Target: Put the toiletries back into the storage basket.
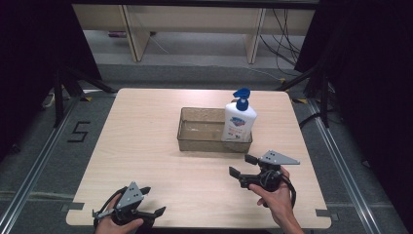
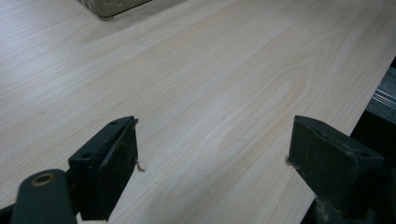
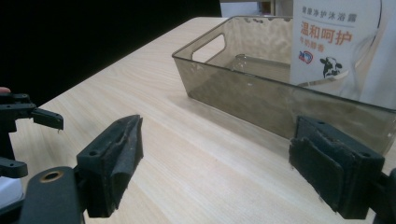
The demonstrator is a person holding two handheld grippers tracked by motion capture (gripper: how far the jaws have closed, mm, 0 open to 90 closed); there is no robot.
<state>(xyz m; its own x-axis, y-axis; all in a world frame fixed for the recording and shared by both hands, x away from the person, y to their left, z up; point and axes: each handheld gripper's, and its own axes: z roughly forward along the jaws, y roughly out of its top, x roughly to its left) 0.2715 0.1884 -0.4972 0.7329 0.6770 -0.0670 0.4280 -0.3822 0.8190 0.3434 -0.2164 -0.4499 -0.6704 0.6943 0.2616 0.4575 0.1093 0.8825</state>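
the pale wooden desk (image 1: 146, 146) carries little: a smoky clear plastic bin (image 1: 195, 141) sits a bit right of its middle, and a white pump bottle (image 1: 238, 122) with a blue pump head stands upright inside the bin at its right end. the rest of the bin looks bare, though glare on its floor makes that hard to judge. nothing lies on the desk between the bin and either tool.

the right tool (image 1: 241, 165) is held above the desk just in front of the bin's near right corner, close to it but apart, its jaws spread wide with nothing between them. in the right gripper view the bin's near wall (image 3: 261, 100) runs across just beyond the jaws, and the bottle (image 3: 336, 42) rises behind that wall, cut off at the top edge, its lower part dimmed by the tinted plastic. the left tool (image 3: 18, 135) shows at the far left edge of that view, partly cut off.

the left tool (image 1: 152, 201) hovers at the near left edge of the desk, well apart from the bin, jaws also spread wide and empty. in the left gripper view, bare wood (image 2: 210, 93) lies between the jaws, and a corner of the bin (image 2: 112, 7) peeks in at the top edge.

beyond the desk, a grey floor (image 1: 195, 73), pale furniture legs and loose cables sit between dark curtains; a "5" is marked on the floor at left.
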